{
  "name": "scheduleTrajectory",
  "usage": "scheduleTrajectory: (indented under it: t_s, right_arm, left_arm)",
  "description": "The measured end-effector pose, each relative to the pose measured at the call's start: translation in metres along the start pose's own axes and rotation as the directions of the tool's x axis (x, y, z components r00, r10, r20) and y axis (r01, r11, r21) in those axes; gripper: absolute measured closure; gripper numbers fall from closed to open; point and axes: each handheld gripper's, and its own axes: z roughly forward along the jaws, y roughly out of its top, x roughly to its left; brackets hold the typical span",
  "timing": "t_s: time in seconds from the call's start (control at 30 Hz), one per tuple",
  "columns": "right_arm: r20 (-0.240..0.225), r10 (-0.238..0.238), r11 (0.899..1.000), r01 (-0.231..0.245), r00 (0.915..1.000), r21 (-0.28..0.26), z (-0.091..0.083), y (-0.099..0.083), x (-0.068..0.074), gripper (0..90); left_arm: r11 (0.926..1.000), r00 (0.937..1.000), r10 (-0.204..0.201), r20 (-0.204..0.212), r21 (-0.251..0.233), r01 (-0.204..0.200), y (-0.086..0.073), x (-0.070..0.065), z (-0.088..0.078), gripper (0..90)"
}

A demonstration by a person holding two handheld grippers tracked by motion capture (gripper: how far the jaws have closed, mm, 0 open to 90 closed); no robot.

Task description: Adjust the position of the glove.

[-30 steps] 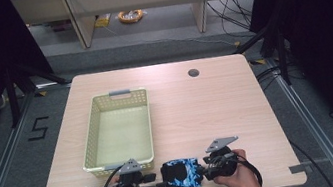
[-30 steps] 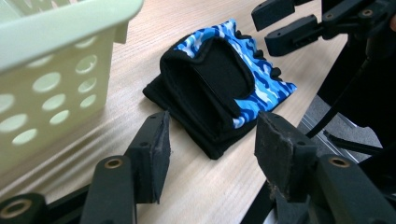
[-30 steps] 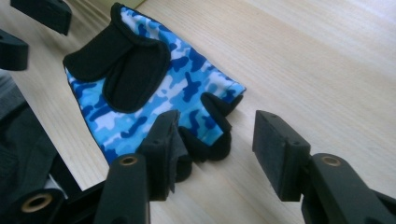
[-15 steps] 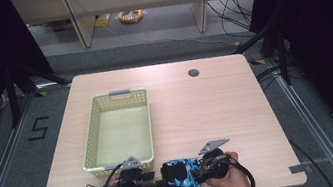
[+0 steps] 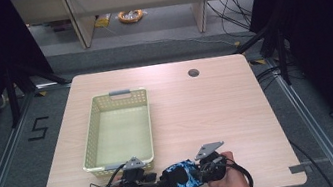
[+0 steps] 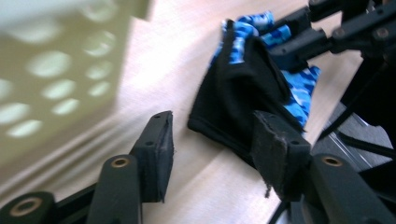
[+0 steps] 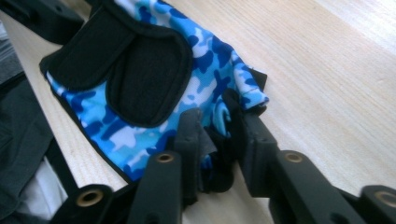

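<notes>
Your table (image 5: 217, 105) carries 1 pale yellow slotted basket (image 5: 119, 131) on its left half, with its near wall just beyond your left hand. At the near edge, between your 2 hands, lies the fingerless glove (image 5: 182, 177) in blue camouflage print with black trim and a black strap tab. Its long axis runs roughly along that edge, from one set of tongs to the other.

Your right tongs (image 7: 217, 140) have just been closing and now pinch the glove's finger end, with blue and black fabric bunched between the pads. Your left tongs (image 6: 212, 154) have just been closing a little too, yet they stand spread. In the left gripper view, the black cuff end of the glove lies ahead of them toward 1 pad, and I cannot tell whether that pad touches the cloth.

The relation that matters: the glove lies to the right of your left tongs (image 5: 156, 182) and to the left of your right tongs (image 5: 201, 170), so both are equally near, but the right alone has a hold. The basket sits beyond and to the left, nearer your left hand, so I judge that a lift would have to carry the glove forward and left over the near wall.
</notes>
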Motion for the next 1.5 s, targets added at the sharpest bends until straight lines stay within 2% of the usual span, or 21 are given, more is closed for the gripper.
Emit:
scheduleTrajectory:
  t_s: [0.07, 0.1, 0.13, 0.17, 0.2, 0.37, 0.4, 0.53, 0.63, 0.67, 0.77, 0.8, 0.9, 0.93, 0.97, 1.07, 1.2, 1.37, 1.4, 1.47, 1.5]
  right_arm:
    - [-0.001, 0.013, 1.000, -0.013, 0.9999, -0.004, 0.000, -0.001, 0.001, 75.1]
    - [0.010, -0.005, 1.000, 0.005, 0.9999, -0.014, 0.001, -0.002, 0.000, 75.1]
    - [0.012, 0.005, 1.000, -0.004, 0.9999, -0.016, 0.001, -0.002, 0.000, 75.2]
    - [0.012, 0.005, 1.000, -0.004, 0.9999, -0.016, 0.001, -0.002, 0.000, 75.2]
    - [0.020, -0.021, 0.999, 0.021, 0.9996, -0.041, 0.003, -0.003, -0.001, 75.2]
    - [0.011, -0.029, 0.999, 0.029, 0.9995, -0.036, 0.001, -0.004, -0.001, 75.2]
    - [0.007, 0.023, 1.000, -0.023, 0.9997, -0.022, -0.001, -0.004, 0.002, 75.1]
    - [0.016, 0.014, 0.999, -0.013, 0.9998, -0.029, 0.000, -0.005, 0.002, 74.9]
    - [0.007, 0.031, 0.999, -0.031, 0.9995, -0.027, -0.001, -0.005, 0.002, 74.9]
    - [0.016, 0.012, 0.999, -0.011, 0.9998, -0.032, 0.000, -0.006, 0.001, 74.8]
    - [0.013, 0.007, 0.999, -0.007, 0.9999, -0.035, 0.000, -0.006, 0.001, 74.9]
    - [0.019, 0.011, 0.999, -0.010, 0.9998, -0.053, 0.002, -0.007, 0.001, 74.9]
    - [0.006, 0.036, 0.999, -0.035, 0.9993, -0.030, -0.001, -0.007, 0.003, 74.8]
    - [0.006, 0.037, 0.999, -0.037, 0.9993, -0.034, 0.000, -0.007, 0.003, 74.9]
    - [-0.001, 0.036, 0.999, -0.036, 0.9993, -0.039, -0.001, -0.007, 0.002, 74.9]
    - [-0.001, 0.036, 0.999, -0.036, 0.9993, -0.041, -0.001, -0.007, 0.002, 75.4]
    - [-0.013, 0.027, 0.999, -0.027, 0.9996, -0.028, -0.002, -0.006, 0.001, 79.3]
    - [-0.016, 0.020, 0.999, -0.020, 0.9997, -0.034, -0.002, -0.008, -0.001, 80.5]
    - [-0.013, 0.032, 0.997, -0.033, 0.9994, -0.064, 0.001, -0.009, -0.001, 80.8]
    - [-0.028, 0.033, 0.998, -0.034, 0.9991, -0.056, 0.000, -0.009, -0.002, 80.9]
    - [-0.034, 0.056, 0.997, -0.057, 0.9979, -0.048, -0.002, -0.009, -0.001, 80.9]
  left_arm:
    - [0.9999, 0.9999, -0.004, 0.010, 0.012, 0.004, -0.002, -0.003, 0.001, 49.7]
    - [0.9998, 0.9998, -0.014, 0.013, 0.013, 0.014, -0.002, -0.004, 0.001, 49.8]
    - [0.9993, 0.9986, -0.037, 0.038, 0.014, 0.036, -0.003, -0.004, 0.000, 49.9]
    - [0.9993, 0.9986, -0.037, 0.038, 0.014, 0.036, -0.003, -0.004, 0.000, 49.5]
    - [0.9992, 0.9987, -0.035, 0.037, 0.020, 0.034, -0.007, -0.005, -0.001, 49.7]
    - [0.9981, 0.9967, -0.058, 0.056, 0.021, 0.057, -0.009, -0.005, 0.001, 52.7]
    - [0.9980, 0.9964, -0.063, 0.057, 0.013, 0.062, -0.008, -0.005, 0.003, 54.5]
    - [0.9972, 0.9951, -0.074, 0.065, 0.009, 0.074, -0.006, -0.003, 0.005, 58.5]
    - [0.9968, 0.9944, -0.079, 0.070, -0.004, 0.080, -0.005, -0.005, 0.009, 61.2]
    - [0.9974, 0.9947, -0.072, 0.073, -0.001, 0.072, -0.005, -0.006, 0.010, 62.5]
    - [0.9988, 0.9968, -0.048, 0.064, -0.009, 0.049, -0.003, -0.009, 0.011, 66.4]
    - [0.9989, 0.9975, -0.043, 0.057, -0.015, 0.043, -0.002, -0.009, 0.011, 68.3]
    - [0.9978, 0.9972, -0.045, 0.060, -0.045, 0.048, 0.000, -0.006, 0.012, 74.6]
    - [0.9983, 0.9980, -0.041, 0.047, -0.040, 0.043, 0.000, -0.006, 0.011, 76.0]
    - [0.9985, 0.9975, -0.035, 0.062, -0.039, 0.037, -0.001, -0.005, 0.012, 77.1]
    - [0.9985, 0.9980, -0.029, 0.055, -0.044, 0.032, -0.001, -0.006, 0.013, 81.0]
    - [0.9987, 0.9990, -0.010, 0.045, -0.050, 0.012, 0.000, -0.007, 0.013, 82.5]
    - [0.9984, 0.9988, -0.012, 0.048, -0.054, 0.015, 0.003, -0.006, 0.015, 83.0]
    - [0.9986, 0.9994, -0.011, 0.032, -0.052, 0.013, 0.004, -0.006, 0.015, 83.1]
    - [0.9984, 0.9993, -0.015, 0.035, -0.055, 0.017, 0.005, -0.006, 0.015, 83.1]
    - [0.9985, 0.9993, -0.009, 0.038, -0.053, 0.011, 0.005, -0.006, 0.014, 83.3]
